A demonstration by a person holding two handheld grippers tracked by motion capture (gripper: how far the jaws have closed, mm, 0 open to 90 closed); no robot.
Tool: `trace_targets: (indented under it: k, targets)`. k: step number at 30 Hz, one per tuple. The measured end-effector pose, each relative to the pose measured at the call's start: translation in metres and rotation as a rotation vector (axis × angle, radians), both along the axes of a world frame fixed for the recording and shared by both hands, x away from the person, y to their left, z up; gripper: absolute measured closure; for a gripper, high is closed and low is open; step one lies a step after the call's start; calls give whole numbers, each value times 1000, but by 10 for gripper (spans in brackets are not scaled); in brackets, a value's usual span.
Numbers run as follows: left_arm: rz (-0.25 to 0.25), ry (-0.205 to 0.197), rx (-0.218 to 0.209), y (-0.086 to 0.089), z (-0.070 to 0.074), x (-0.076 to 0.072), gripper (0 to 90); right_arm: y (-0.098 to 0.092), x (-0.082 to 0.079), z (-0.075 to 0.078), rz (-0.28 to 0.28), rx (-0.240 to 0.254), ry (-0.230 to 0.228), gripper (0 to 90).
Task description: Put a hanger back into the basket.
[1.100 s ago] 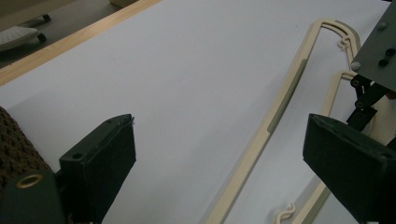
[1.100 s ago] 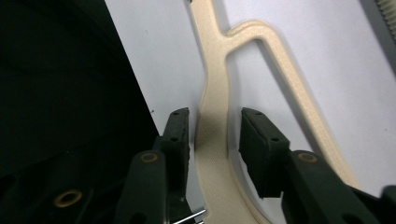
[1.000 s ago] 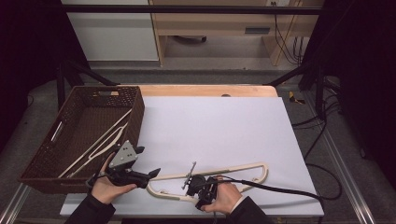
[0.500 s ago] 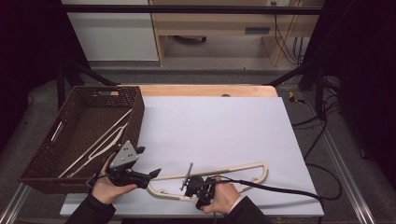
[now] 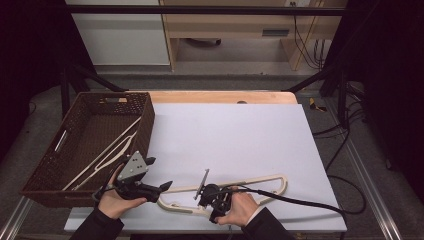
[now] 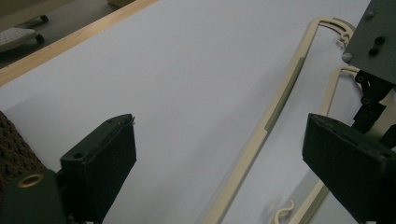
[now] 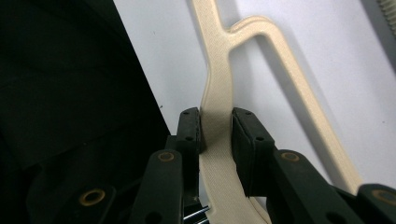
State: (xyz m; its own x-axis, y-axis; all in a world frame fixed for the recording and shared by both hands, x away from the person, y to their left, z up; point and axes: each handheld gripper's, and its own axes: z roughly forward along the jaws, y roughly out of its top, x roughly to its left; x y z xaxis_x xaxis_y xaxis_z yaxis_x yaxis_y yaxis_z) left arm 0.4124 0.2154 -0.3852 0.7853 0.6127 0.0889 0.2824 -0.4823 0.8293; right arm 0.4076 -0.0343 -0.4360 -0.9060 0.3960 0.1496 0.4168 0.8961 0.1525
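Cream hanger (image 5: 260, 183) flat at table's (image 5: 240, 130) near edge, clamped by right gripper (image 7: 217, 128); left gripper (image 6: 219, 154) spread wide beside it; basket (image 5: 37, 177) at left edge.

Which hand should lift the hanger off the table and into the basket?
Probably right: its claw is already shut on the cream hanger. The left claw is open, holding nothing, though it's nearer the wicker basket.

The hanger (image 7: 217, 126) looked like matt cream plastic with a fine grain, the basket (image 5: 47, 167) dark woven wicker, the table (image 5: 235, 135) smooth matt white.
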Motion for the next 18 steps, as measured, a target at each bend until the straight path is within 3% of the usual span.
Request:
trace_targets:
  k: [4,10,18]
  targets:
    - [-2,2,-1,-1,0,0,96,-1,1,1,3,7,5,730]
    - [-4,2,1,-1,-1,0,96,1,0,-3,3,-19,18,731]
    - [-7,4,6,-1,-1,0,96,-1,0,0,7,-6,21,729]
